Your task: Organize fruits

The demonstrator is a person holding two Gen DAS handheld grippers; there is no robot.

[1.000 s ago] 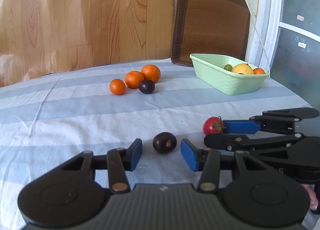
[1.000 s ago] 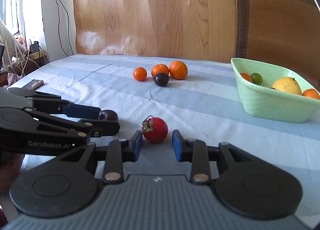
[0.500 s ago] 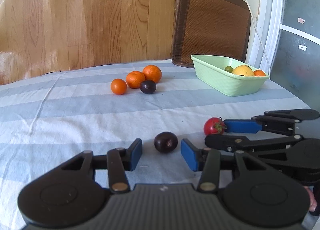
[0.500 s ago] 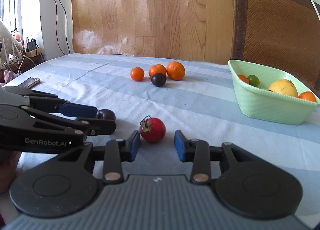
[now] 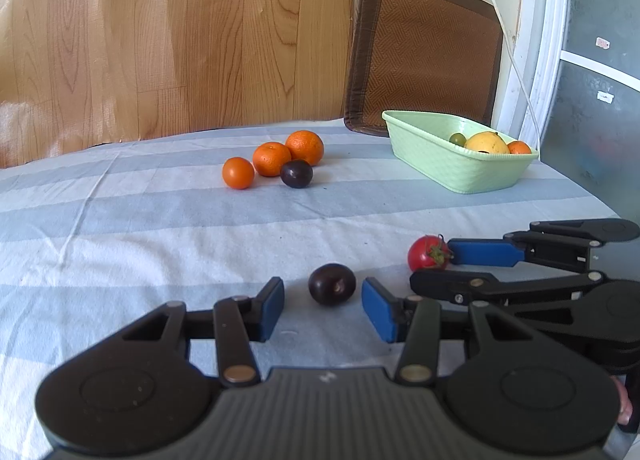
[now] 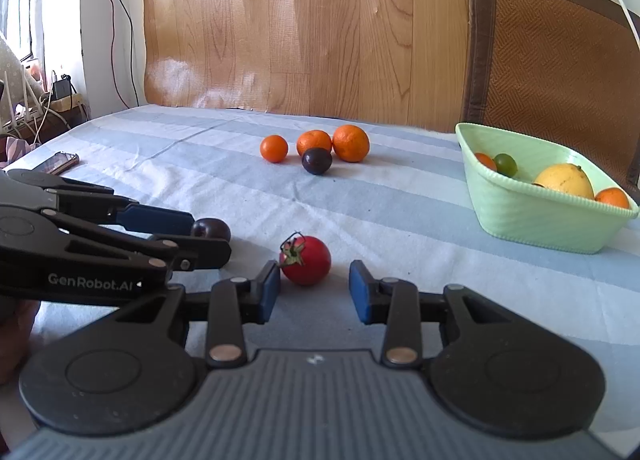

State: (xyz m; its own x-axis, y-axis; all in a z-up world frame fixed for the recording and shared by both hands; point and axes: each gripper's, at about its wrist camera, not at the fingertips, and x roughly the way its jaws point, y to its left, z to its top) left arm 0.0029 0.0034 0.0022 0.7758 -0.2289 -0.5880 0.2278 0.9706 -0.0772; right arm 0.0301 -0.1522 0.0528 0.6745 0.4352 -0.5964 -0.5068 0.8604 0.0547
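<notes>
Both grippers are hovering with jaws apart, the left gripper (image 5: 322, 310) straddling a small, smooth, dark purple plum (image 5: 331, 284) and the right gripper (image 6: 313, 292) a glossy red tomato (image 6: 307, 260), both probably light, soft and slippery, best pinched gently across their widest middles.

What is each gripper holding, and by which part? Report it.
Nothing is held. The left gripper brackets the dark plum and the right gripper the tomato, pads apart.

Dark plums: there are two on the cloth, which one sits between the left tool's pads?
The near plum, alone between the open left tool, untouched by the pads. The other plum lies far back against the oranges.
</notes>
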